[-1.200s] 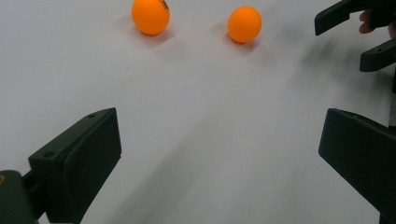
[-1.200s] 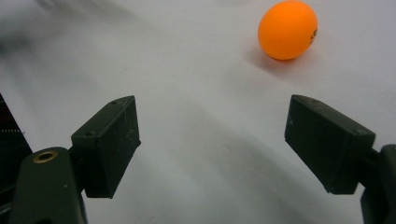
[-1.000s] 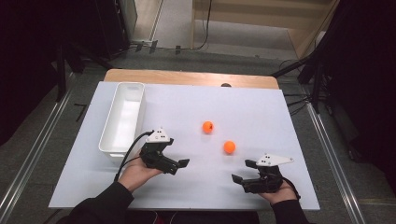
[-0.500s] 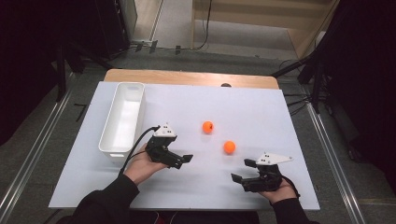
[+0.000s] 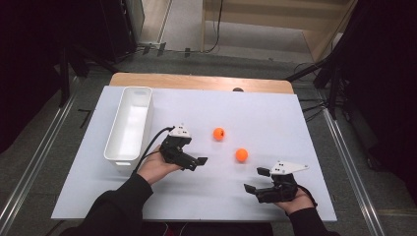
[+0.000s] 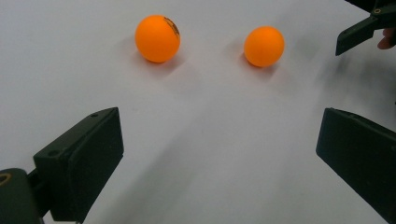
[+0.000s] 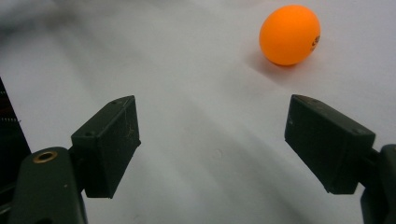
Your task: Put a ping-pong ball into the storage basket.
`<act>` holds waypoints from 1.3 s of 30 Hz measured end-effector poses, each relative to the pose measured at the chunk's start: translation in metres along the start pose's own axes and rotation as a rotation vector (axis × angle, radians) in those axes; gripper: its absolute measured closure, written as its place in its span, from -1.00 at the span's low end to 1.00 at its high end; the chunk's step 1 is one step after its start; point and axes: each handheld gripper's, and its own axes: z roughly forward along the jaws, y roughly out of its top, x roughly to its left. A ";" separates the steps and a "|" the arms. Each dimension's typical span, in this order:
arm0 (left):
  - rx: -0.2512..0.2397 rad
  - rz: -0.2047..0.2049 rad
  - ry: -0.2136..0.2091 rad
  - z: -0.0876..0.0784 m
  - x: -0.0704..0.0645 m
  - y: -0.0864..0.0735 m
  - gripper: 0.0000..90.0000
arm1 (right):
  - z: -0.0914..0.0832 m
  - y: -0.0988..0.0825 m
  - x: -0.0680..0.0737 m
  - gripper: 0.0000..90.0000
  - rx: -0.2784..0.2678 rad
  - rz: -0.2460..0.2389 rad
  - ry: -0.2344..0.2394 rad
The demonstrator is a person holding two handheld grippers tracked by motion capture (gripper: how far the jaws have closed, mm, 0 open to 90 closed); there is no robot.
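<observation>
- I have two orange balls in front of my grippers: the far ball (image 5: 219,133) and the near ball (image 5: 241,155), both resting loose on the white table (image 5: 295,128), near each other but not touching.
- From my left gripper (image 5: 196,162), both balls lie ahead of the jaw tips; in the left gripper view the far ball (image 6: 157,38) sits ahead to the left and the near ball (image 6: 264,45) ahead to the right, each well clear of the jaws.
- My left gripper (image 6: 219,149) has its jaws spread wide with nothing between them but bare table.
- My right gripper (image 5: 256,179) sits apart from the left one, and the near ball is the closer of the two to it, just beyond its tips.
- In the right gripper view one orange ball (image 7: 289,35) lies ahead and off to the right of the jaws; the right gripper (image 7: 212,144) is also spread wide and holds nothing.
- Behind and to the side of my left gripper stands a white bin (image 5: 129,123), with the gripper's black cable (image 5: 150,145) trailing beside it.
</observation>
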 end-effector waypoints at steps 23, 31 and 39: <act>-0.017 -0.015 0.076 0.017 0.013 0.028 -0.98 | 0.001 -0.001 -0.002 -0.64 0.020 0.022 -0.007; -0.039 -0.028 0.080 0.025 0.016 0.035 -0.98 | 0.000 -0.002 -0.004 -0.64 0.021 0.042 -0.028; -0.039 -0.035 0.085 0.034 0.018 0.038 -0.98 | 0.000 -0.001 -0.001 -0.64 0.009 0.033 -0.041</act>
